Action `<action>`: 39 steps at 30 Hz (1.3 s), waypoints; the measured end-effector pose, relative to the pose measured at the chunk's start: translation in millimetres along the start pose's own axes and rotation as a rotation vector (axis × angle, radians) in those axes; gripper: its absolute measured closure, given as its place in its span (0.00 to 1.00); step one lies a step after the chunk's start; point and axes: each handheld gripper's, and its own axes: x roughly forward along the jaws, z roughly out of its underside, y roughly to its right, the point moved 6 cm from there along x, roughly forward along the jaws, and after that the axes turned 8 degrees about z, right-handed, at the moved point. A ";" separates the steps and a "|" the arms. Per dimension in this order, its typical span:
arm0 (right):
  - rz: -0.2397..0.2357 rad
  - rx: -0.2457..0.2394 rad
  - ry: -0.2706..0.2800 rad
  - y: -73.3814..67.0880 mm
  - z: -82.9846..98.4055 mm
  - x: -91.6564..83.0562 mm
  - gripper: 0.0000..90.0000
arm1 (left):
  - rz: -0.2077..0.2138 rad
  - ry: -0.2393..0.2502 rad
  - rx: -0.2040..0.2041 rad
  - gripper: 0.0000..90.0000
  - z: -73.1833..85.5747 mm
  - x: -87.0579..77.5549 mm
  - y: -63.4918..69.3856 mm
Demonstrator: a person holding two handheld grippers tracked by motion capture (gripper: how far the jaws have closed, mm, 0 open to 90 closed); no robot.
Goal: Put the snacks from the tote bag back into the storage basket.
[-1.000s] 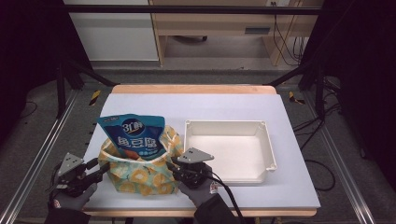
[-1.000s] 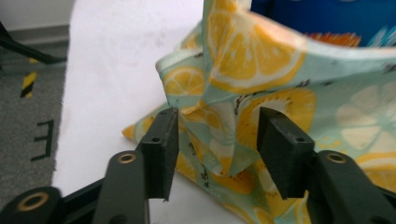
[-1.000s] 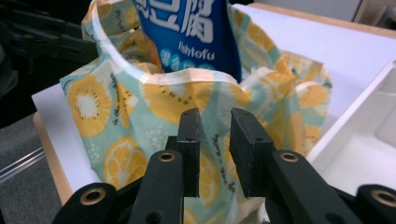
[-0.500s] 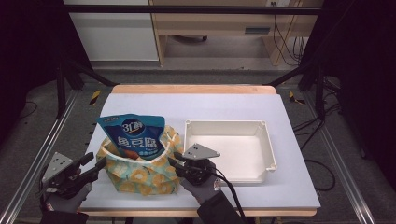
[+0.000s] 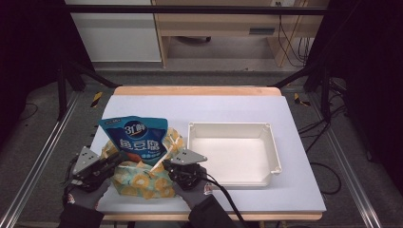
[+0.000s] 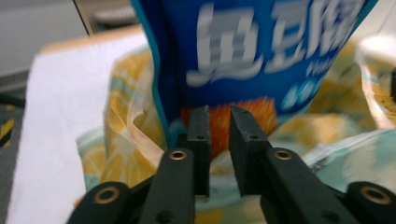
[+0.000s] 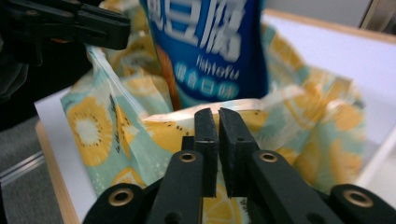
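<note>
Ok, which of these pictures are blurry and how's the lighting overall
High view: sharp and evenly lit on the table, surroundings dark. Left gripper view: the blue snack packet is smeared, its lettering soft, while the left claw is crisp. Right gripper view: right claw sharp, the yellow printed bag and packet slightly soft.

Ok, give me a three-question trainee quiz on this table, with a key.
1. Which item stands inside the patterned bag?
A. a blue snack pouch
B. a glass bottle
C. a folded towel
2. True or false: the white tray lies to the left of the patterned bag in the high view.
3. Which part of the patterned bag does the right claw pinch?

Key:
1. A
2. False: the white tray lies to its right.
3. The bag's rim, on the side nearest the white tray.
</note>
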 end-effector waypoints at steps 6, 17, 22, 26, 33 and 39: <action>0.029 0.001 -0.068 -1.4 21.1 13.8 0.99 | -0.034 -0.140 0.001 0.91 33.1 18.9 -16.2; 0.051 0.003 -0.136 -1.4 47.9 23.7 0.99 | -0.014 -0.247 -0.009 0.91 54.1 36.2 -20.0; 0.055 -0.011 -0.150 -3.2 53.0 28.3 0.99 | -0.010 -0.277 -0.021 0.91 59.1 40.1 -22.1; 0.057 -0.011 -0.168 -4.4 57.2 30.8 0.98 | -0.001 -0.300 -0.022 0.90 61.5 42.4 -22.1; 0.042 -0.007 -0.180 -6.8 58.3 31.6 0.93 | 0.005 -0.240 -0.033 0.80 54.5 34.3 -20.9; 0.016 0.013 -0.112 -5.2 43.4 19.6 0.85 | 0.015 -0.102 -0.022 0.71 37.4 9.8 -9.2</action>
